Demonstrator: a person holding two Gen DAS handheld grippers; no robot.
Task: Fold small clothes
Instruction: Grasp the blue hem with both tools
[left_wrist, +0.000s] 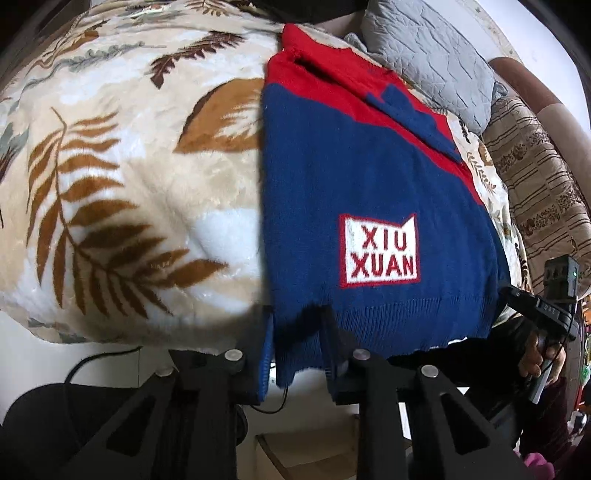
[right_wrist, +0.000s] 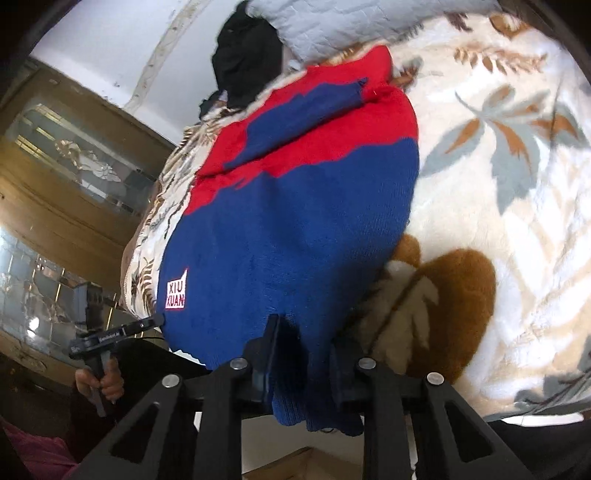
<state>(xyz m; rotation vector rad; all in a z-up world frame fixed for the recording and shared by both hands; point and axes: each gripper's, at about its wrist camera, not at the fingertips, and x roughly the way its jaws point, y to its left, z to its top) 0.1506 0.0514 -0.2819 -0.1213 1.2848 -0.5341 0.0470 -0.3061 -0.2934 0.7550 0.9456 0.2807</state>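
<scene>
A small knitted sweater, blue with a red top and a white "XIU XUAN" patch, lies flat on a leaf-patterned blanket, one blue sleeve folded across its red chest. My left gripper is shut on the hem's left corner at the bed edge, knit bunched between its fingers. In the right wrist view the same sweater fills the middle, and my right gripper is shut on the hem's other corner, which hangs down between the jaws. Each view shows the other gripper at the hem, held by a hand.
A grey quilted pillow and brown striped bedding lie beyond the sweater. A black garment sits by the pillow. A wooden glass-fronted cabinet stands beside the bed. Below the bed edge are floor, a black cable and a cardboard box.
</scene>
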